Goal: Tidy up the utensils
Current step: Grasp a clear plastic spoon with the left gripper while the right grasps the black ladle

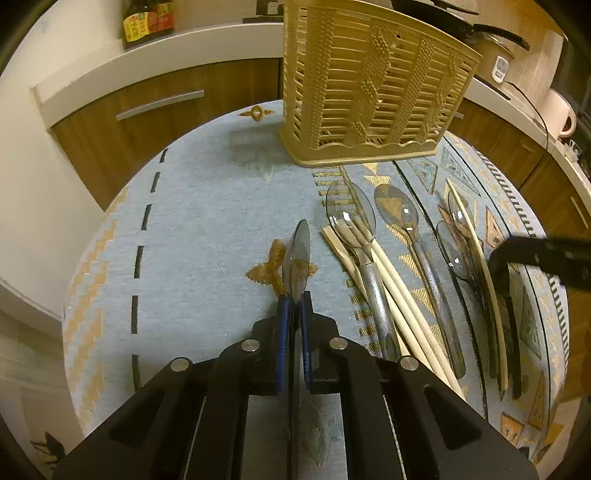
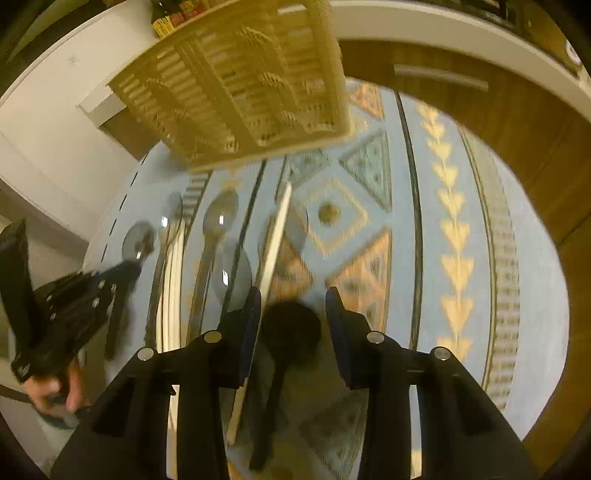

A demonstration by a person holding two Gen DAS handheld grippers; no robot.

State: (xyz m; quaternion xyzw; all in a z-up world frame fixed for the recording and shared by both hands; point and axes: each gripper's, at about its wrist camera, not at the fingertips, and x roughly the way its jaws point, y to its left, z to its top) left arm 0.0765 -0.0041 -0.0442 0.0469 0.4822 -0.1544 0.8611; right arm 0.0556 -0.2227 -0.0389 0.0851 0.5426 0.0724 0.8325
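Note:
My left gripper (image 1: 294, 301) is shut on a clear plastic spoon (image 1: 297, 258), held edge-on above the blue patterned tablecloth (image 1: 207, 221). The tan slatted utensil holder (image 1: 369, 85) stands at the far side of the table, ahead and to the right. Clear spoons (image 1: 397, 210) and wooden chopsticks (image 1: 391, 288) lie in a row to the right. My right gripper (image 2: 293, 295) is open above a black spoon (image 2: 291, 328) and a single chopstick (image 2: 275, 243); the left gripper (image 2: 81, 295) shows at its left. The view is blurred.
Wooden kitchen cabinets (image 1: 147, 107) and a white counter (image 1: 177, 44) ring the table. Sauce bottles (image 1: 147, 20) stand on the counter at left, a pot (image 1: 491, 44) and a kettle (image 1: 561, 110) at right. The tablecloth left of the utensils is bare.

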